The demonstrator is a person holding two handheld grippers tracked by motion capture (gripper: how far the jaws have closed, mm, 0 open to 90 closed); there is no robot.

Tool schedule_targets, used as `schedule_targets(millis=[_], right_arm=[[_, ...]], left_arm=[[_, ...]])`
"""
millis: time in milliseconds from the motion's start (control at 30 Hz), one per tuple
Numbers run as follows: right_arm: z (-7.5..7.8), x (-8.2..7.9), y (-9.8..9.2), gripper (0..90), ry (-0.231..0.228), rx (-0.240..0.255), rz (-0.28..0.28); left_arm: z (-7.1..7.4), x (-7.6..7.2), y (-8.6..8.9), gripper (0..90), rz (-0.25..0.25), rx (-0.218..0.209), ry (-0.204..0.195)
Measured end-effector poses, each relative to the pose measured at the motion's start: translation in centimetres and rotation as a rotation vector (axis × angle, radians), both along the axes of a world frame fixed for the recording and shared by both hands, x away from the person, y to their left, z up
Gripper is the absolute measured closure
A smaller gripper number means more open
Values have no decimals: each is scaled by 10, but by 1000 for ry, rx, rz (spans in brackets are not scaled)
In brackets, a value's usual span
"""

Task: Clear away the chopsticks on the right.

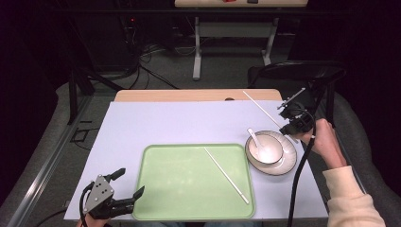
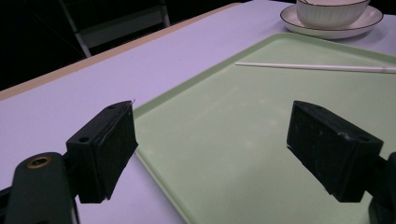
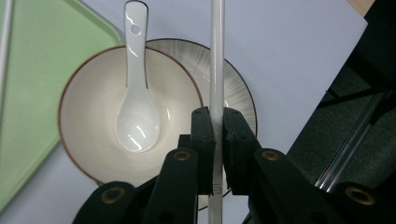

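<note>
The right gripper [image 3: 215, 122] has its fingers pinching a white chopstick [image 3: 216, 56] near one end, holding it in the air above the bowl [image 1: 265, 147] by the tabletop's right edge, probably to carry it to the tray. The bowl sits on a plate [image 1: 287, 163] and holds a white spoon [image 3: 136, 107], scoop down, handle leaning on the rim. A second chopstick [image 1: 226, 175] lies slantwise in the green tray [image 1: 156, 198] at the near edge; the tray holds nothing else. The left gripper [image 1: 127, 183] waits at the tray's near left corner, fingers spread and holding nothing, seemingly kept clear of the work.
</note>
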State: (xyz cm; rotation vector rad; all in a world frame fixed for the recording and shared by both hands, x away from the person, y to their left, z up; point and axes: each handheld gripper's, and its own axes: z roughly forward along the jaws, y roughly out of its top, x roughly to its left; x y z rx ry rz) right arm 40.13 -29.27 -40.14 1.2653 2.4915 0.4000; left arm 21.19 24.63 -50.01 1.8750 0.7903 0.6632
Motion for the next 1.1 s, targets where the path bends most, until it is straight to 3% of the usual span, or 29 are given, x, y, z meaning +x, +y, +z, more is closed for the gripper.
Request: schedule_targets(millis=[200, 333, 400, 767, 1100], right_arm=[[12, -21, 16, 840, -18, 14, -20], [11, -33, 30, 841, -16, 25, -23], [8, -40, 39, 841, -21, 7, -13], [-24, -81, 75, 840, 16, 50, 36], [-51, -91, 90, 840, 94, 80, 39]], left_arm=[[0, 0, 0, 157, 0, 0, 1], [0, 0, 0, 157, 1, -3, 0], [0, -1, 1, 157, 3, -5, 0], [0, 0, 0, 157, 0, 0, -2], [0, 0, 0, 157, -2, 0, -2]])
